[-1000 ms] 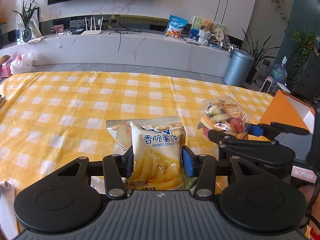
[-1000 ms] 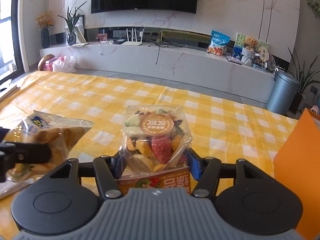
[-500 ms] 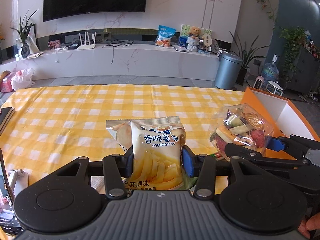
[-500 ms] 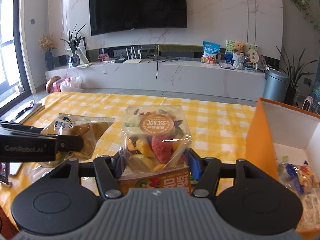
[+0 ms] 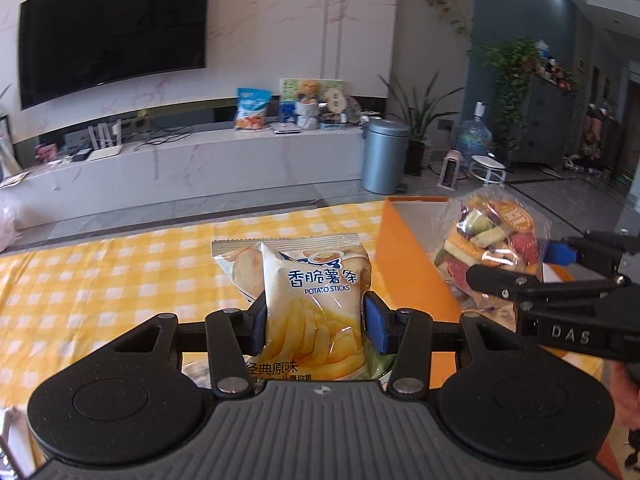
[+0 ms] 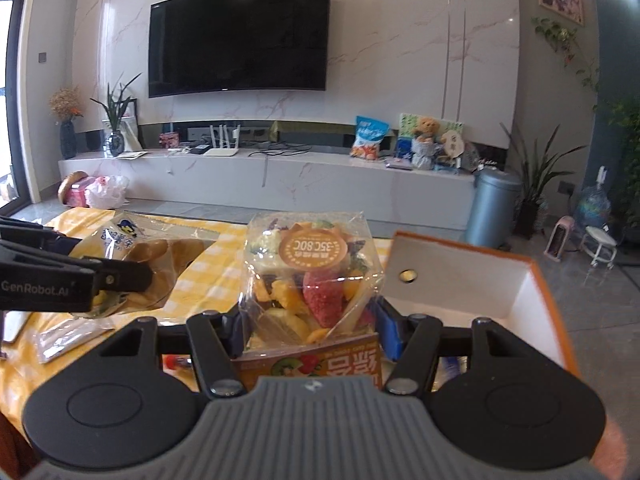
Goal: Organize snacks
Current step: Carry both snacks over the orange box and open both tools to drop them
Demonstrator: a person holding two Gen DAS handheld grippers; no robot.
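Now potato sticks bag [image 5: 316, 312] pinched btwn left claw [image 5: 316, 322], fruit-mix bag [image 6: 316, 280] in right claw [image 6: 312, 326].

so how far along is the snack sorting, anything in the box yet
Nearly at the drop. The left gripper is shut on the potato sticks bag, and the right gripper is shut on the dried fruit bag, both held up near the orange box. Neither bag is in the box yet. A flat packet on the yellow checked tablecloth is left.

You face a marble wall [image 6: 400, 40] with a dark television [image 6: 239, 36] at twelve o'clock; a grey bin [image 6: 497, 208] stands at two.
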